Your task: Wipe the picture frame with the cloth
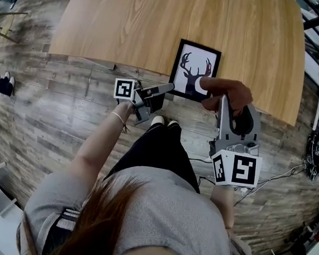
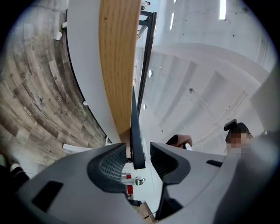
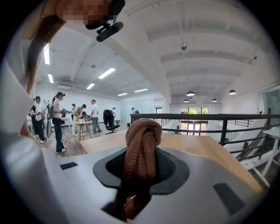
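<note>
Two tools in play: straddles the picture frame's [image 1: 194, 70] near corner with left gripper [image 1: 169, 87], jaws wide, pads off it; clamps brown cloth [image 1: 231, 92] in right gripper [image 1: 223, 100]. Lies flat at wooden table's [image 1: 130, 25] near edge, long axis pointing away. Stands on plank floor [image 1: 53, 113], open office beyond.

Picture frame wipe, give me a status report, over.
Left claw open, picture frame edge between its jaws, unpressed. Right claw shut on brown cloth, beside frame's corner. Frame at table near edge. Nothing blocking.
</note>
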A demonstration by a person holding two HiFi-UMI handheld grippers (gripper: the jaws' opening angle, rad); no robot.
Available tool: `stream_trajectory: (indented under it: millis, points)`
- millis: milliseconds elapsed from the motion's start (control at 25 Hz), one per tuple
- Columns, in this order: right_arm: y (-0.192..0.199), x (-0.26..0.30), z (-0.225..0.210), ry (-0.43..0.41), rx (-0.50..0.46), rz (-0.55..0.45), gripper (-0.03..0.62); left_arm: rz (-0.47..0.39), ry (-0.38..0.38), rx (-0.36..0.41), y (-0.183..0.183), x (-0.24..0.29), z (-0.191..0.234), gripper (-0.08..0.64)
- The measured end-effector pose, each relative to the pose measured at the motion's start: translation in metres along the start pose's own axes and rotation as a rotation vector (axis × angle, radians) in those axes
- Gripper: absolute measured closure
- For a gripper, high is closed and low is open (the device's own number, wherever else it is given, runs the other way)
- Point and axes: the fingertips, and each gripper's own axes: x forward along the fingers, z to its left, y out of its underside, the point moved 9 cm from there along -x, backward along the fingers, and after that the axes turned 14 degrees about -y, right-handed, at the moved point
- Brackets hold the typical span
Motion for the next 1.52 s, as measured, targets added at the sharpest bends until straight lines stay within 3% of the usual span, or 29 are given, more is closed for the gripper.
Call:
stream_trajectory:
  millis: [200,320,400,480,560,640,800,1040,1160,1360,1520]
  points:
    - [-0.002,-0.002,0.012,-0.005,-0.006,-0.011,0.459,0.005,0.005,0.006,0.006,-0.018,0.005,0.408]
    - [-0.003,-0.005,0.02,-0.001,-0.011,-0.019,0.459,-0.066,-0.019,-0.033,0.018,-0.042,0.01,0.408]
    - [-0.004,-0.008,0.025,0.005,-0.011,-0.028,0.459,-0.128,-0.042,-0.016,0.025,-0.059,0.008,0.408]
    - [-0.003,-0.012,0.031,0.009,-0.012,-0.034,0.459,-0.183,-0.084,0.058,0.029,-0.072,-0.002,0.408]
    - [-0.001,-0.015,0.037,0.015,-0.017,-0.042,0.459,-0.198,-0.125,0.181,0.031,-0.076,-0.017,0.408]
    - [0.003,-0.018,0.041,0.023,-0.017,-0.048,0.459,-0.187,-0.117,0.289,0.034,-0.074,-0.039,0.41]
    - [0.006,-0.031,0.052,0.017,-0.009,-0.058,0.459,-0.212,-0.124,0.41,0.049,-0.074,-0.076,0.411]
    - [0.0,-0.053,0.066,-0.009,-0.035,-0.096,0.459,-0.337,-0.146,0.56,0.071,-0.081,-0.122,0.552]
    - [-0.001,-0.075,0.074,-0.017,-0.056,-0.114,0.459,-0.387,-0.179,0.725,0.095,-0.073,-0.154,0.552]
    - [0.009,-0.136,0.099,-0.041,-0.089,-0.11,0.459,-0.538,-0.233,0.927,0.163,-0.064,-0.204,0.552]
    - [0.024,-0.178,0.124,-0.092,-0.096,-0.12,0.459,-0.6,-0.249,1.016,0.22,-0.068,-0.226,0.552]
